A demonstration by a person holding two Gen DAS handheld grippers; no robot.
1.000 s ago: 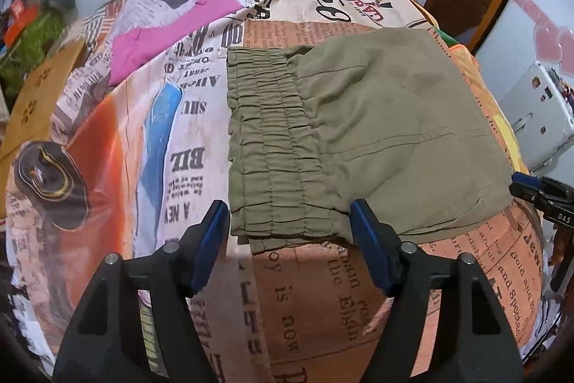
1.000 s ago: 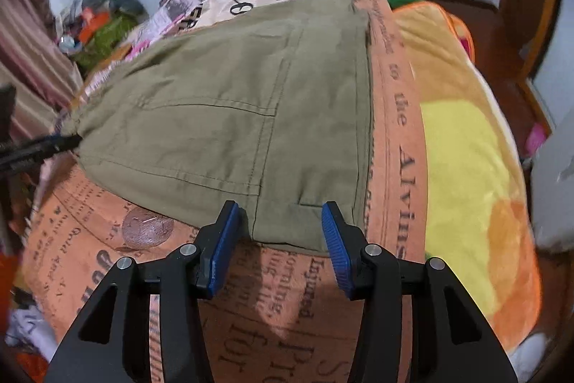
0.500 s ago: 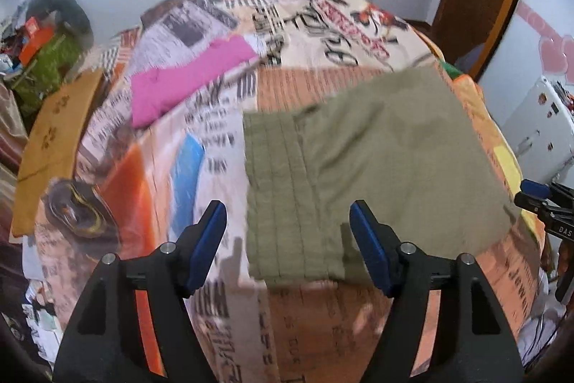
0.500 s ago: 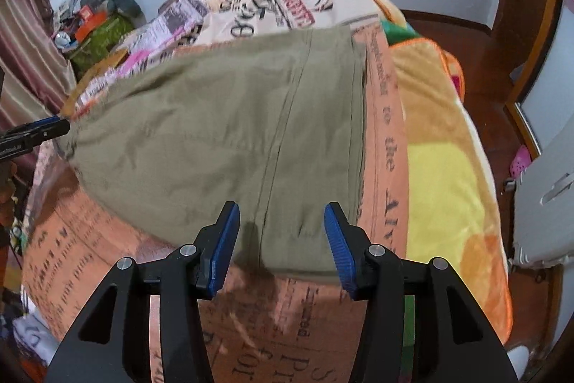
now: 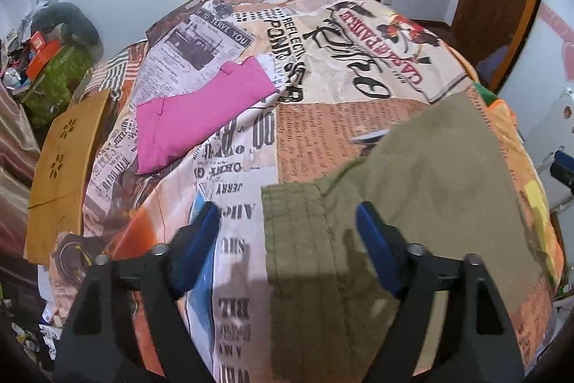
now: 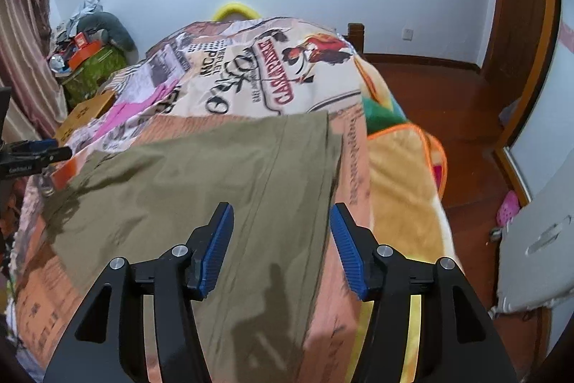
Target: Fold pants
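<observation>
Above the folded pants [image 5: 412,203], both grippers [image 5: 287,232] [image 6: 281,239] higher than before, jaws just widened, nothing between them.

- Bedspread [image 5: 323,67], newspaper-collage print. Left wrist view, about 11 o'clock: "TO SERVE YOU" over a photo panel.
- Same view, 12 o'clock: "REFLEC…" and "POND", cut off.
- Near centre, upside down: "JERRY"; lower, "BIL".
- 1 o'clock: red banner, upside down, reads "CASCAPARILE"; partly unclear.
- Right wrist view: same banner [image 6: 278,74] at 12 o'clock, beside a rooster figure.
- Small brown-panel print: illegible.
</observation>
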